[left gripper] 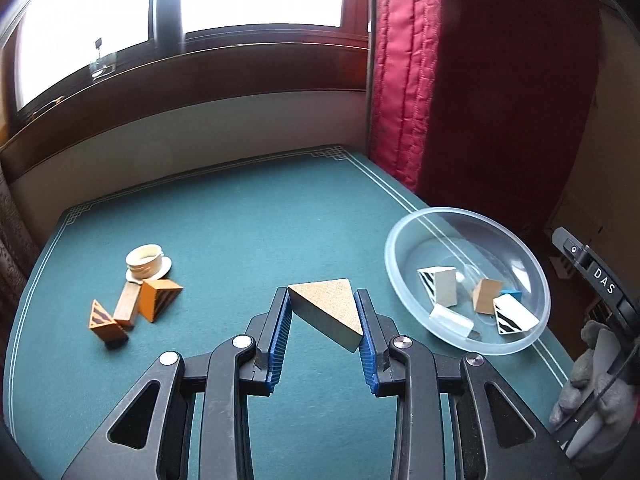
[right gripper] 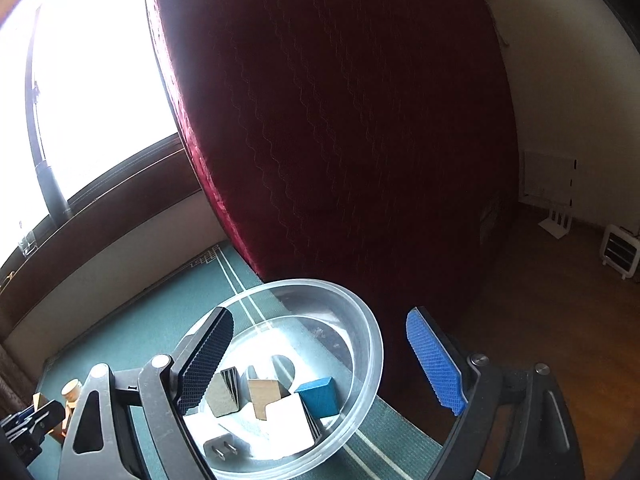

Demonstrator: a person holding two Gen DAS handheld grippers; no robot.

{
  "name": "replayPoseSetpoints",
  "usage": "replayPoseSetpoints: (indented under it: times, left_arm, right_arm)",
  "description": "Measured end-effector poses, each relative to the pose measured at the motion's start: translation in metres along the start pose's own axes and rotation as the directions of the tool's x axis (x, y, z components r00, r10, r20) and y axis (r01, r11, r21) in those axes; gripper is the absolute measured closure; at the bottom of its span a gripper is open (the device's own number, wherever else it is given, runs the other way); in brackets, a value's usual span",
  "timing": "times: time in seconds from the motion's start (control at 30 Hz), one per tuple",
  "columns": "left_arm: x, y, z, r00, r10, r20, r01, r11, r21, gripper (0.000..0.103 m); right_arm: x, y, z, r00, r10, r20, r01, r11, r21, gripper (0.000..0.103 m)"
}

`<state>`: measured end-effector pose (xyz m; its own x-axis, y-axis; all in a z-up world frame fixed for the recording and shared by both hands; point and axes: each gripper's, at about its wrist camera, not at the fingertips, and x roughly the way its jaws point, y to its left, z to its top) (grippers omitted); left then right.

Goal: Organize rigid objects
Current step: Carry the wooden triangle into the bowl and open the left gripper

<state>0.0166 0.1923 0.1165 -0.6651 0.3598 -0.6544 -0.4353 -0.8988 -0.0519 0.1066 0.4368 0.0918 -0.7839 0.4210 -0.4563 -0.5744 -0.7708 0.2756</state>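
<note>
My left gripper [left gripper: 322, 300] is shut on a plain wooden triangular block [left gripper: 326, 312] and holds it above the green table [left gripper: 240, 220]. A clear plastic bowl [left gripper: 532, 264] at the table's right edge holds several blocks, among them zebra-striped wedges [left gripper: 436, 286] and a blue block [right gripper: 318, 398]. My right gripper [right gripper: 320, 344] is open and empty, above the bowl [right gripper: 370, 360], with a white plug adapter [right gripper: 220, 448] below it. At the left lie orange tiger-striped wedges [left gripper: 158, 298], a brown bar [left gripper: 128, 306] and a cream spool [left gripper: 147, 262].
A red quilted curtain [left gripper: 460, 80] hangs right behind the bowl. A window sill with a dark flask [left gripper: 168, 16] and a glass [left gripper: 103, 65] runs behind the table. Wooden floor [right gripper: 560, 312] lies beyond the table's right edge.
</note>
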Motion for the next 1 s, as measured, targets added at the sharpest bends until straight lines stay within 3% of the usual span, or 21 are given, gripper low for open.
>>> replayPoseSetpoints:
  times: [0.43,0.9,0.97,1.0]
  left_arm:
    - [0.033,-0.085,0.019,0.993,-0.109,-0.033,0.112,0.989,0.099,0.071]
    - [0.060,-0.127,0.025,0.982,-0.168,-0.084,0.177,0.976,0.125,0.070]
    - [0.065,-0.128,0.026,0.979,-0.177,-0.106,0.188,0.976,0.111,0.063]
    - [0.067,-0.128,0.026,0.976,-0.184,-0.113,0.195,0.976,0.100,0.054]
  right_arm:
    - [-0.011,-0.024,0.002,0.992,-0.043,0.121,0.022,0.986,0.168,0.008]
    - [-0.018,-0.032,0.000,0.982,-0.046,0.186,0.003,0.974,0.228,0.002]
    - [-0.014,-0.030,0.000,0.984,-0.048,0.169,0.009,0.975,0.221,0.001]
    - [-0.014,-0.030,0.001,0.986,-0.048,0.162,0.011,0.975,0.221,0.001]
